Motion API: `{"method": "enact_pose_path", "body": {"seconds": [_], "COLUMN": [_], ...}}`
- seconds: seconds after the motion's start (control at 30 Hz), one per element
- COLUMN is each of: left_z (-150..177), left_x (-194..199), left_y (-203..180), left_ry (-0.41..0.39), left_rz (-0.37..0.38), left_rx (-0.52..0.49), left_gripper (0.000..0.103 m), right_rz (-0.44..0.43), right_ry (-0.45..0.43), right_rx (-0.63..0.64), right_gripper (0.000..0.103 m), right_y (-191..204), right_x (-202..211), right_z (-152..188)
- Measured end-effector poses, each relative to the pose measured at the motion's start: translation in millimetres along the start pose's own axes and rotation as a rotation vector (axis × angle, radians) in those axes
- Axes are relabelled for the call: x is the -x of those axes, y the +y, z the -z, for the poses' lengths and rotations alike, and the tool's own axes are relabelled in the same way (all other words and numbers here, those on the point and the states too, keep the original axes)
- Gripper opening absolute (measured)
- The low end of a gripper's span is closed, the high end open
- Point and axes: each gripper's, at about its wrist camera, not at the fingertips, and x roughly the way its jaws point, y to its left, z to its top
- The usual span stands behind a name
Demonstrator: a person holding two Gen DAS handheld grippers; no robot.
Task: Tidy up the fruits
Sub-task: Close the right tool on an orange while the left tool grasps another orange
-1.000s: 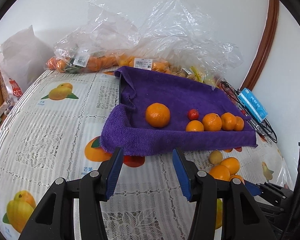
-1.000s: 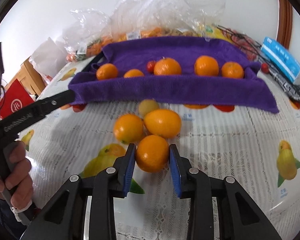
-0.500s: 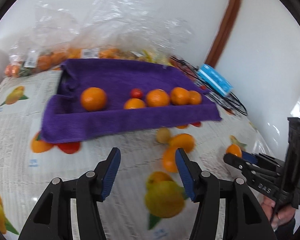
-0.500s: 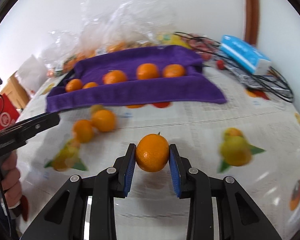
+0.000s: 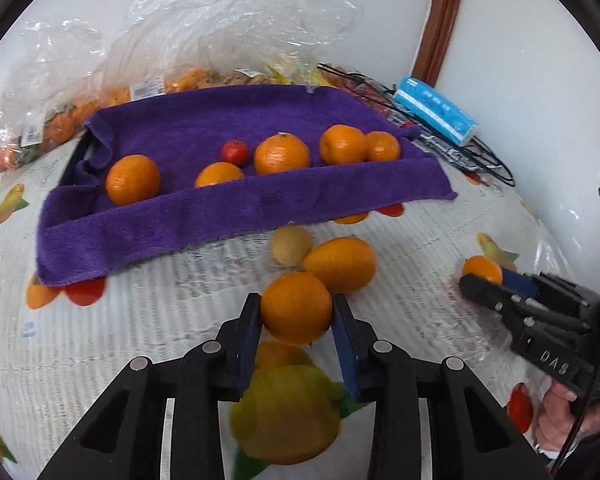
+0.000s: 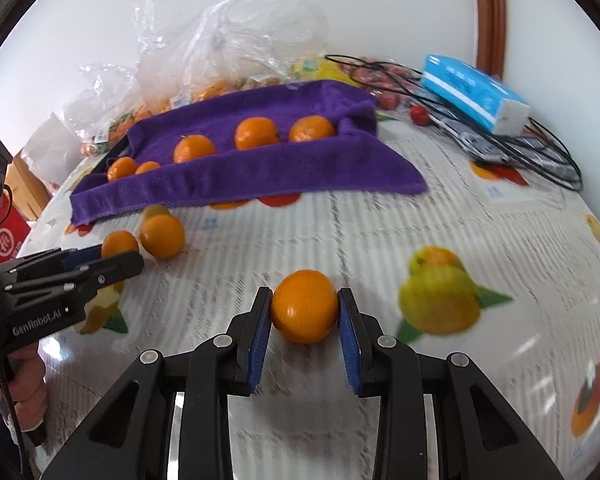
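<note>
Table (image 5: 100,320) is covered by a lace-pattern cloth printed with fruit; the printed fruit is flat and not to be mistaken for the real pieces.

Clear plastic bags (image 5: 220,20) of more fruit are stacked along the far wall, probably the supply.

Purple towel (image 5: 228,204) is laid over a tray, with its front edge folded up into a lip; judged to be there so round fruit is kept from rolling off. Five oranges are lined up on it in a row, plus one small red fruit (image 5: 234,151). This reads as the sorting destination.

Blue tissue pack (image 6: 474,92) and black cables (image 6: 540,152) are left at the right, clear of the work area.

Loose fruit waits in front of the towel: a larger orange (image 5: 340,264) and a pale round fruit (image 5: 290,245), touching each other.

Left gripper (image 5: 296,320) is closing on an orange (image 5: 296,306) just beside that pair; both pads appear to be against its sides already.

Right gripper (image 6: 305,320) is clamped on a second orange (image 6: 304,306), held clear of the cloth, well apart from the towel. Pinch is taken across the widest part, presumably so the fruit cannot squirt out.

Both fruits are judged bound for the row on the towel.
</note>
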Motion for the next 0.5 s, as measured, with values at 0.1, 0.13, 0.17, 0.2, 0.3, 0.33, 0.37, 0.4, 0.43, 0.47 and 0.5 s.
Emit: {"method": "enact_pose_path", "body": {"seconds": [0.1,0.13,0.17,0.2,0.3,0.33,0.37,0.4,0.43,0.47,0.5], "left_z": [-1.2,-2.0,-4.0,-4.7,-5.3,-5.3,-5.7,-6.0,-6.0,-6.1,-5.7], "left_x": [0.2,-0.4,-0.4,-1.0,-2.6,-2.7,-2.3,-2.3,-1.7,-2.4,-2.3], "left_y": [9.5,13.0,15.1,16.0,15.7,16.6,17.8,18.9,20.4,19.4,18.3], "left_ry": [0.002,0.003,0.001,-0.002,-0.002,-0.001,-0.003,-0.004,-0.006,-0.006,-0.006], "left_rz": [-0.078,-0.091,-0.099,-0.103,-0.107,-0.103,-0.096,-0.089,-0.083,-0.083,-0.085], "left_rx": [-0.001,0.006,0.011,0.012,0.01,0.012,0.018,0.024,0.03,0.032,0.031], "left_gripper": [0.033,0.033,0.033,0.033,0.033,0.033,0.033,0.033,0.033,0.033,0.033], "right_rz": [0.005,0.006,0.009,-0.001,-0.027,-0.027,-0.037,-0.048,-0.053,-0.053,-0.05], "right_ry": [-0.019,-0.022,-0.024,-0.02,0.004,0.012,0.026,0.035,0.041,0.04,0.04], "right_rx": [0.05,0.069,0.08,0.085,0.092,0.093,0.092,0.092,0.092,0.095,0.098], "right_gripper": [0.033,0.033,0.033,0.033,0.033,0.033,0.033,0.034,0.034,0.034,0.034], "right_y": [9.8,12.9,16.2,18.3,21.9,22.4,22.4,22.0,22.1,23.1,23.9], "right_x": [-4.9,-7.9,-11.1,-14.2,-21.0,-22.5,-25.1,-26.6,-27.8,-27.7,-27.8], "right_z": [-9.6,-12.9,-16.1,-18.5,-21.1,-20.9,-21.0,-20.7,-20.4,-20.2,-20.0]}}
